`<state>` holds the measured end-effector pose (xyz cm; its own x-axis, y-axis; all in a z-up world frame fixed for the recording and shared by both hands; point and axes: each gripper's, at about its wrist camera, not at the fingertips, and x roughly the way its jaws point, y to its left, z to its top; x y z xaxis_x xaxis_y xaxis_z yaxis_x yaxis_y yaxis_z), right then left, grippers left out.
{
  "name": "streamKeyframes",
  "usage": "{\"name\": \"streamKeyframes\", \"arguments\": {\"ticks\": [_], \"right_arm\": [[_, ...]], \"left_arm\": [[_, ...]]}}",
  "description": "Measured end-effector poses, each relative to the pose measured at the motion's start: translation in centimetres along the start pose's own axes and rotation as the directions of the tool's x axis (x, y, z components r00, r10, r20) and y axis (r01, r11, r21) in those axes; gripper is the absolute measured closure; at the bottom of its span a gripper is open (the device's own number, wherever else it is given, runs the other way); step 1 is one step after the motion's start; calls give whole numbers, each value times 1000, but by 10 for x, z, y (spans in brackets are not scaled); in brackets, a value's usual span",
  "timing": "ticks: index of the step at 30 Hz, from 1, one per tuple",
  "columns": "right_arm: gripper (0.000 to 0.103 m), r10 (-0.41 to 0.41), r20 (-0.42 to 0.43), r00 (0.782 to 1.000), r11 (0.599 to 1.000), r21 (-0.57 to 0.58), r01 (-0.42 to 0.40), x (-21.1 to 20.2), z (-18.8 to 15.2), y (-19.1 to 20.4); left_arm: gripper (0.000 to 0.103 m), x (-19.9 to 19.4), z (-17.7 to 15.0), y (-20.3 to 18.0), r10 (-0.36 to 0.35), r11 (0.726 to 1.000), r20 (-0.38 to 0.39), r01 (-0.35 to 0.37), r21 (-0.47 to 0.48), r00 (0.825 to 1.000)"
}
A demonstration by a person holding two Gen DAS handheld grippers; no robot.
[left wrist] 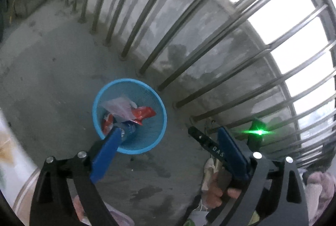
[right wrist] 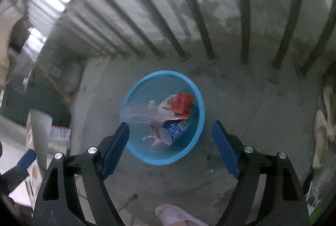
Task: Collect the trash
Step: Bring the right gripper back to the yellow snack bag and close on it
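A round blue mesh bin (left wrist: pixel 147 142) stands on the grey concrete floor near a metal railing; it also shows in the right wrist view (right wrist: pixel 197 99). Inside lie a red wrapper (left wrist: pixel 145 113) (right wrist: pixel 181 103), a pale plastic sheet (left wrist: pixel 119 107) (right wrist: pixel 138 113) and a blue-and-white cup or can (right wrist: pixel 175 130). My left gripper (left wrist: pixel 170 133) is open and empty above the bin's near side. My right gripper (right wrist: pixel 171 130) is open and empty, its jaws spread above the bin. The right gripper's body (left wrist: pixel 212 149) shows in the left wrist view, held by a hand.
A metal railing (left wrist: pixel 189 22) with vertical bars runs close behind the bin, also seen in the right wrist view (right wrist: pixel 201 22). Boxes and a white cup (right wrist: pixel 40 127) stand at the left. Pale shoes (right wrist: pixel 324 112) lie at the right. A slippered foot (right wrist: pixel 176 215) is below.
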<state>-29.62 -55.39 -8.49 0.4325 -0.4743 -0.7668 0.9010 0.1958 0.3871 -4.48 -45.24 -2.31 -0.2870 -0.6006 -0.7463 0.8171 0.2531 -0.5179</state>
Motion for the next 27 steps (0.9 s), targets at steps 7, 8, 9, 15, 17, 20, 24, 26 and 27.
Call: {"name": "streamKeyframes", "arguments": {"ticks": [7, 8, 9, 15, 17, 20, 24, 26, 27], "right_arm": [[26, 172, -52, 984, 977, -118, -177, -32, -12, 41], [26, 195, -63, 979, 971, -128, -201, -35, -14, 47], [26, 240, -88, 967, 958, -139, -251, -40, -18, 57], [30, 453, -263, 852, 853, -151, -500, -50, -46, 116], [35, 506, -344, 791, 802, -149, -578, -47, -58, 142], [43, 552, -476, 685, 730, -122, -673, -41, -83, 185], [57, 547, -630, 551, 672, -62, -738, -23, -120, 240], [62, 522, -669, 528, 669, -63, -741, -14, -135, 262], [63, 504, -682, 531, 675, -73, -734, -8, -140, 272]], "left_arm": [[8, -122, -56, 28, 78, 997, 178, -76, -16, 981], [8, -135, -64, 33, 95, 995, 201, -93, -21, 975], [7, -154, -75, 41, 118, 993, 233, -114, -29, 965], [7, -247, -150, 93, 283, 959, 383, -251, -132, 879], [7, -267, -173, 112, 346, 937, 414, -286, -202, 842], [7, -287, -204, 141, 433, 895, 424, -322, -310, 795], [25, -297, -219, 163, 422, 887, 450, -256, -384, 787], [38, -294, -220, 173, 409, 887, 445, -232, -400, 797], [47, -295, -221, 176, 405, 886, 436, -228, -403, 804]]}}
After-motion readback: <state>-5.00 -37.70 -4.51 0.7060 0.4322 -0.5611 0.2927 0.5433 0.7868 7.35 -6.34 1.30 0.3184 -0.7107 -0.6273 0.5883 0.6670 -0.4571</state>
